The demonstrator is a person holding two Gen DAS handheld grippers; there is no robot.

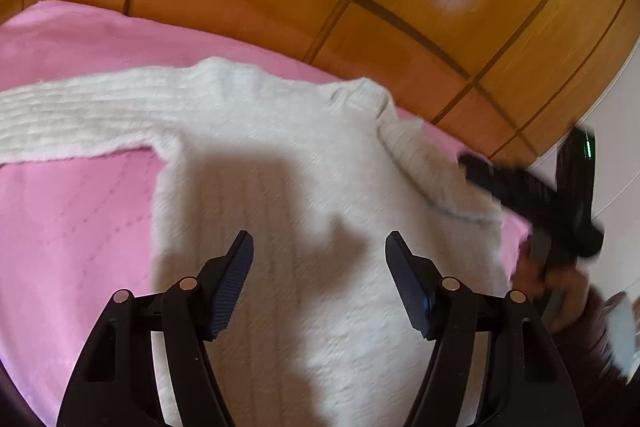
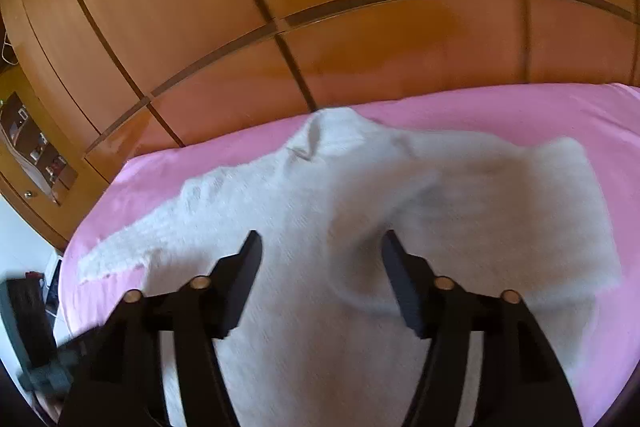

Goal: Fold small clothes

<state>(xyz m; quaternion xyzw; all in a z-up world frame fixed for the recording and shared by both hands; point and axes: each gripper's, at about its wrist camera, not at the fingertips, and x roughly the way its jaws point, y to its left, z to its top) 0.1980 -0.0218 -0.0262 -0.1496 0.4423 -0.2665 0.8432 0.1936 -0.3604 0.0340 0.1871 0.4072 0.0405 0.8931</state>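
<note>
A white knitted sweater (image 1: 280,163) lies flat on a pink bedspread (image 1: 72,211). Its left sleeve (image 1: 72,123) stretches out to the left. Its right sleeve (image 2: 520,211) is folded in over the body. My left gripper (image 1: 319,247) is open and empty, above the sweater's body. My right gripper (image 2: 321,247) is open and empty, above the sweater's middle. The right gripper also shows in the left wrist view (image 1: 532,187), blurred, at the sweater's right edge.
A wooden wardrobe (image 2: 320,27) with panelled doors stands behind the bed. The pink bedspread (image 2: 520,115) extends around the sweater. A white wall (image 1: 616,147) shows at the right. Dark objects (image 2: 28,327) lie on the floor left of the bed.
</note>
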